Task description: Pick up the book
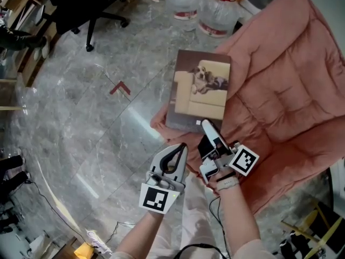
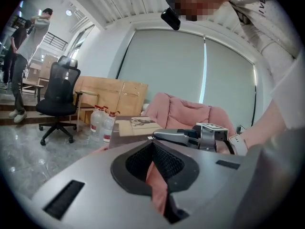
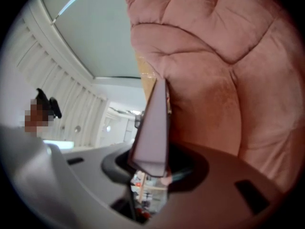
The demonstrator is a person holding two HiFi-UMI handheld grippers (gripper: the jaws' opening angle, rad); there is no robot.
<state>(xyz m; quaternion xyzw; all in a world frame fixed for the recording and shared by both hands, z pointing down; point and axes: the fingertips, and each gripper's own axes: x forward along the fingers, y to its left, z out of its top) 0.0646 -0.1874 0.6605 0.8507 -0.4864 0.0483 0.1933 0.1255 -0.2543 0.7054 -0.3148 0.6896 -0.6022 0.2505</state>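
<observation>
book (image 1: 200, 90): lies cover up, a dog on a pale sofa pictured on it, across the left edge of a pink quilted cushion (image 1: 285, 90). its far left corner reaches out past the fabric over the floor. whether its underside rests on the cushion or is raised off it cannot be told. in the left gripper view the book (image 2: 138, 125) sits about level.

right hand-held gripper (image 1: 207, 125): at the book's near edge, pointing along the cover, jaws clamped on that edge. in the right gripper view a corner of the book (image 3: 152, 128) stands edge-on inside the jaw mouth (image 3: 152, 168), with the pink cushion (image 3: 224, 70) just beside it.

left hand-held gripper (image 1: 182, 146): just left of the right one, near the book's near left corner and apart from it. its jaw tips (image 2: 153, 144) are together; pink shows in the slot below them, and whether fabric is pinched there cannot be told.

surroundings: grey marble floor (image 1: 81, 117) with a small red arrow mark (image 1: 119, 88); large water bottles (image 1: 215, 9) beyond the book's far end; a black office chair (image 1: 81, 4) well apart at upper left; cardboard boxes (image 2: 114, 92) behind the bottles; a person (image 2: 26, 56) standing far off at the left.
</observation>
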